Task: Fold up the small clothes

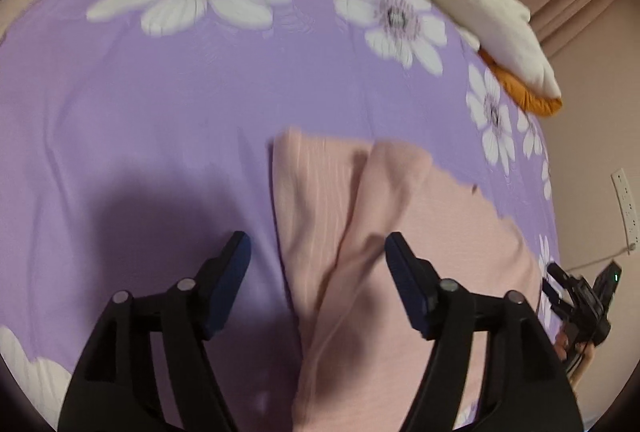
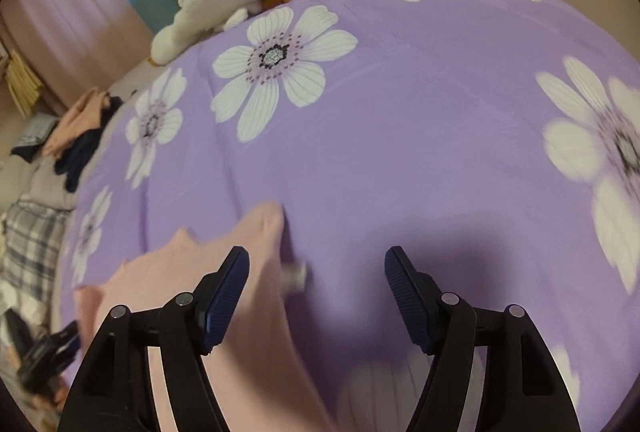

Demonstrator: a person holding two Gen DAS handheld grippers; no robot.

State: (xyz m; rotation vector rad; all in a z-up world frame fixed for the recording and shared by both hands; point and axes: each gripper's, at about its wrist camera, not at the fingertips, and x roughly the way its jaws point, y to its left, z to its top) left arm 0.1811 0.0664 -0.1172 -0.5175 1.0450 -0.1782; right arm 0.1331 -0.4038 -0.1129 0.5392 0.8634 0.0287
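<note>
Top [image 1: 400,232], pink, lies partly folded on purple sheet [image 1: 160,92], w/ left gripper [image 1: 318,252] and right gripper [image 2: 317,268] both spread wide, empty, above its edges. Risk: a shallow pinch could snag the sheet too, or grab one layer only, undoing the fold.

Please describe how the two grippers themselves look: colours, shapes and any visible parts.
Both the left gripper and the right gripper have matte black angular linkage arms with round silver pins. Their fingers carry dark blue ribbed pads. No cables or markings show on them.
</note>
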